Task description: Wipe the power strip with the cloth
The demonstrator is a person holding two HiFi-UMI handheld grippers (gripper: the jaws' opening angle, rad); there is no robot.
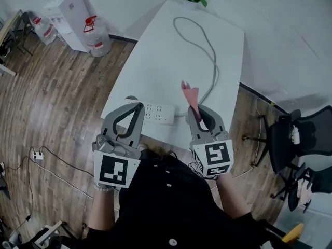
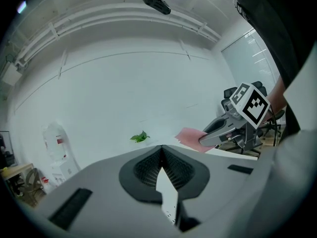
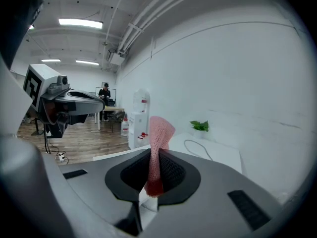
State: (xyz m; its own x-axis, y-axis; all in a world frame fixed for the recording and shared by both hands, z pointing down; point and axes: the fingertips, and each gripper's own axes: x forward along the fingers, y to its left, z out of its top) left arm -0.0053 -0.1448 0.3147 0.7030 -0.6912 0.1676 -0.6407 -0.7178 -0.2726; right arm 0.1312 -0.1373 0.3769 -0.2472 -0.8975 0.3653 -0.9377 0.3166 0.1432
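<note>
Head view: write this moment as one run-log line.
left gripper shut, empty | right gripper shut on pink cloth | power strip on table

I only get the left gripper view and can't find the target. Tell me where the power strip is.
Observer: In the head view the power strip lies at the near edge of the white table, with the tip of the left gripper over its left end.
Operator: Now check the cloth grip.
Observer: The right gripper view shows the right gripper shut on the pink cloth, which stands up out of its jaws.
</note>
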